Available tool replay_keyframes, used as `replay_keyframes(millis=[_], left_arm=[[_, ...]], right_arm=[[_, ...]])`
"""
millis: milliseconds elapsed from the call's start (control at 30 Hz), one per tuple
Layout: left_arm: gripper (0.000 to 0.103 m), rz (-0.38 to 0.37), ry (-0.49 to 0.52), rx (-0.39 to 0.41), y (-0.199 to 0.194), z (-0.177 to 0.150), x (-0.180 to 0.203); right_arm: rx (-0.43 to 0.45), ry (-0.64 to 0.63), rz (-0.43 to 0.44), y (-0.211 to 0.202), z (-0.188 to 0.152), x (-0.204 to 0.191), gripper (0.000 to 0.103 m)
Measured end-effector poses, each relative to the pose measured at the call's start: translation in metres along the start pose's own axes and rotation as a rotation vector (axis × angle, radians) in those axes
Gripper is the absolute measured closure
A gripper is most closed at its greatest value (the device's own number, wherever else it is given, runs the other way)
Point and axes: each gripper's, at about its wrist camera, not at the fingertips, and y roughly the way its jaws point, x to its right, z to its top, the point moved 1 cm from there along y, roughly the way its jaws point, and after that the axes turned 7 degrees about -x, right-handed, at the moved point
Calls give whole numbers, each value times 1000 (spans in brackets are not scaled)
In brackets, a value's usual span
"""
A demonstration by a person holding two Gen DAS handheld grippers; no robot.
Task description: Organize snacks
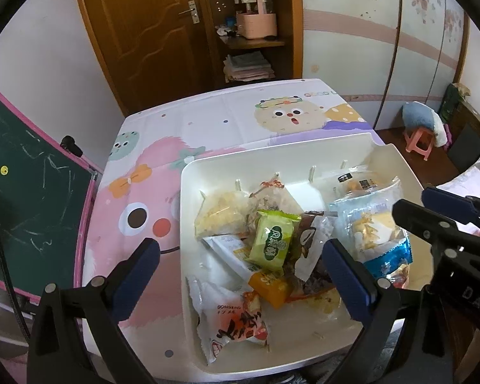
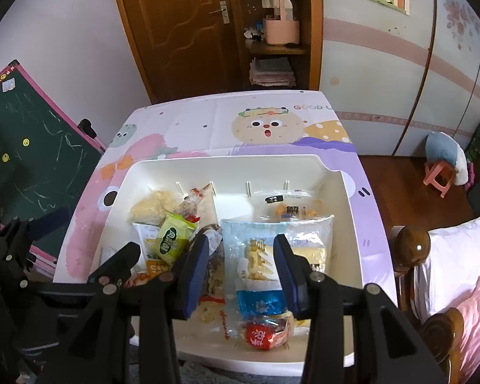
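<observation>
One green chalkboard [image 1: 32, 192] far left. My left gripper [image 1: 240, 275] gapes wide, nothing between its pads, hovering over the left edge of one white plastic bin [image 1: 188, 224] on the cartoon-print tabletop [image 1: 208, 121]. In the bin is a loose heap of crinkly snack packets, too overlapped to count: one green packet [image 1: 272, 240], one orange packet [image 1: 268, 288], one big clear-and-blue bag [image 2: 272, 256] at right. My right gripper [image 2: 243, 268] sits half open straddling that bag; I can't tell if the pads touch it.
</observation>
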Motion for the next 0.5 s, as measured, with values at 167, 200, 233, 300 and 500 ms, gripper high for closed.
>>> replay_keyframes(millis=[167, 200, 233, 300, 500], left_arm=[[2, 2, -24, -8, -5, -4, -6], [2, 0, -29, -6, -7, -4, -8], [2, 0, -36, -3, -9, -5, -10], [2, -1, -51, 8, -15, -6, -14], [1, -9, -101, 46, -39, -6, -26]], right_arm=[[33, 5, -2, -11, -3, 0, 61], [46, 4, -8, -14, -3, 0, 61], [52, 3, -10, -16, -3, 0, 61], [65, 1, -12, -21, -4, -1, 61], [91, -11, 11, -39, -7, -8, 60]])
